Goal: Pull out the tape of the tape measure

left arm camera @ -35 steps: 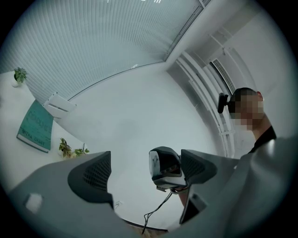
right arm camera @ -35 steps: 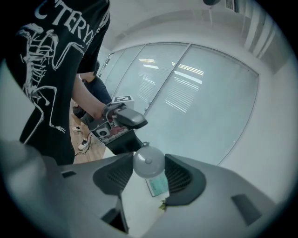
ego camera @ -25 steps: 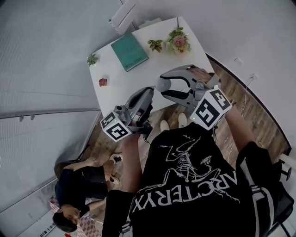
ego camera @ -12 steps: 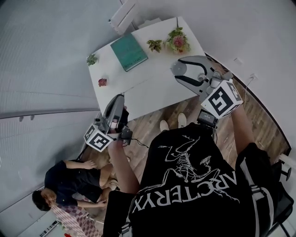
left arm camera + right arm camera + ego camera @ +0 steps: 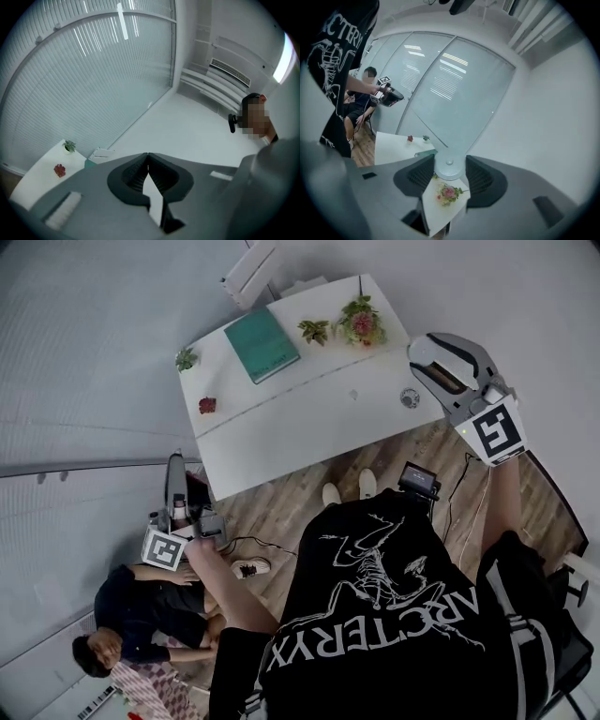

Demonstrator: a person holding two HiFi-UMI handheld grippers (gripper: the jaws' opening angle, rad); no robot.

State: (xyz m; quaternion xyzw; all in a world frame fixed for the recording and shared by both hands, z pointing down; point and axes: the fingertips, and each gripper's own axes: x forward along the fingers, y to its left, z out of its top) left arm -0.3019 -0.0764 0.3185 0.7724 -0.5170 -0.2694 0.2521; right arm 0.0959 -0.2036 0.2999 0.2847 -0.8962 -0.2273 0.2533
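My right gripper (image 5: pixel 427 357) hangs past the white table's (image 5: pixel 281 442) right end, shut on the round pale grey tape measure case (image 5: pixel 449 165), which sits between its black pads. My left gripper (image 5: pixel 174 461) is far off to the left, over the wooden floor beyond the table's left edge. Its jaws (image 5: pixel 148 155) are pressed together at the tips. A thin pale line (image 5: pixel 309 396), apparently the tape, stretches across the table between the two grippers. In the right gripper view the left gripper (image 5: pixel 389 95) shows small and distant.
On the table lie a teal book (image 5: pixel 262 343), a flower pot (image 5: pixel 361 322), small plants (image 5: pixel 316 330) and a little round grey object (image 5: pixel 409 397). A person sits on the floor at lower left (image 5: pixel 141 615). A black device (image 5: pixel 419 479) lies near my feet.
Both grippers have moved wide apart: the left swung down and left off the table, the right went up and right past the table's end. The pale line now spans the table.
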